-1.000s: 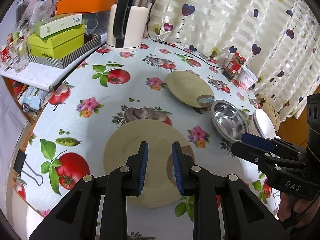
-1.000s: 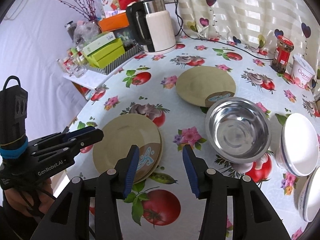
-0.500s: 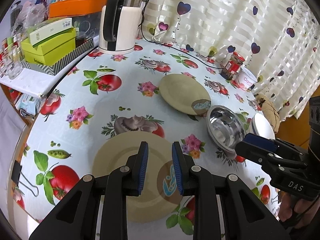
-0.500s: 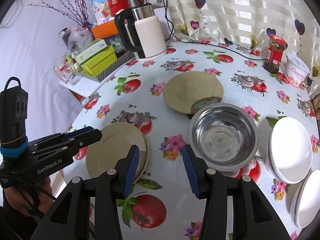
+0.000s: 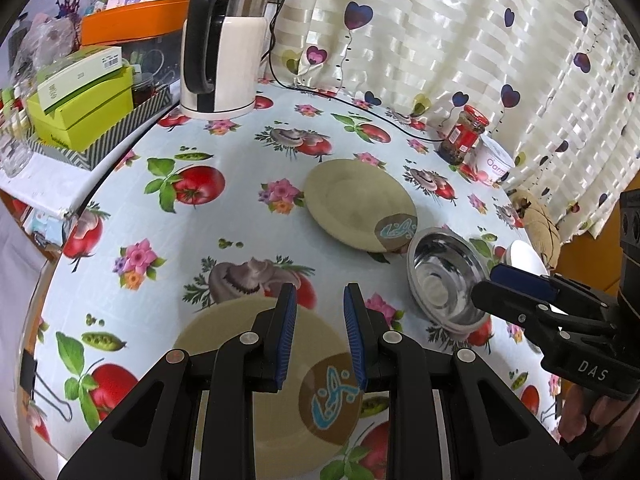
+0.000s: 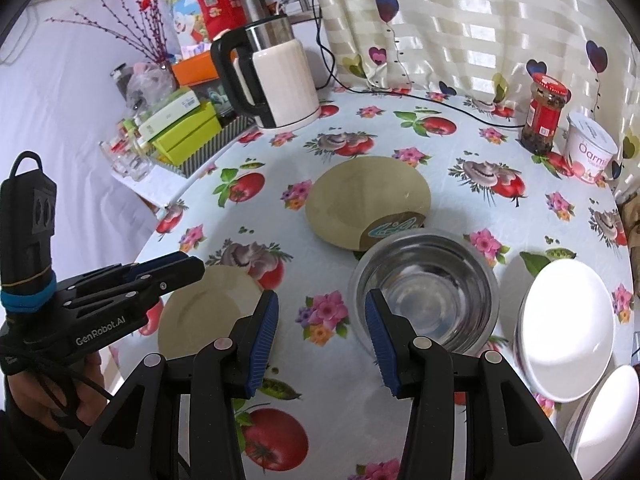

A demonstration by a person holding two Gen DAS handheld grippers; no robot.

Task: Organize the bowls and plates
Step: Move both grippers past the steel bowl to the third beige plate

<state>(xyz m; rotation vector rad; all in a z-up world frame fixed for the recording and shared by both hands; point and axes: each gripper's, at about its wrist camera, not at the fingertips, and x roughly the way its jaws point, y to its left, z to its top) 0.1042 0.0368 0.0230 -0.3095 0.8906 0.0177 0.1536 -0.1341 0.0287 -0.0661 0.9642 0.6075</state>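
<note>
Hovering over the fruit-print tablecloth (image 6: 460, 152), the right gripper (image 6: 322, 334) is held spread and empty, a shiny steel bowl (image 6: 426, 294) just beyond its right finger. The left gripper (image 5: 320, 332), likewise spread and empty, hangs above a tan plate (image 5: 224, 328). Both have been drawn back since earlier.

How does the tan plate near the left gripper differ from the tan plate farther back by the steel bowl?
The near plate lies under the left gripper; the far plate lies mid-table with no gripper over it. The far plate's patterned edge sits right against the steel bowl; the near plate lies clear of it. Both are round, tan, empty, with a brown patch bearing a blue design.
</note>
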